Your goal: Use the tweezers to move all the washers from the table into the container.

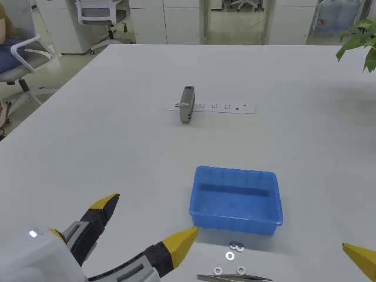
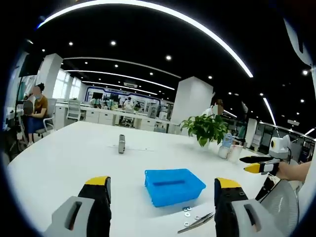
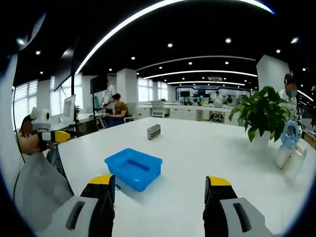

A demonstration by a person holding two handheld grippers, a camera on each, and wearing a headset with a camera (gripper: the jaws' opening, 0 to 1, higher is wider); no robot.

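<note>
On the table beside the container — washers, tweezers; left gripper and right gripper jaws spread wide, empty

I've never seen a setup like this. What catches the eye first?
The bright blue container stands out on the white table. Just in front of it lie a few small washers and tweezers, with the yellow-tipped left tongs open beside them.

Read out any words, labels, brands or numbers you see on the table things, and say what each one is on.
No text here can be read.
White flat strip: small dark marks, too small to read as text.
Grey metal block standing on the strip: no legible marking.
Blue plastic container: no label showing.
</note>
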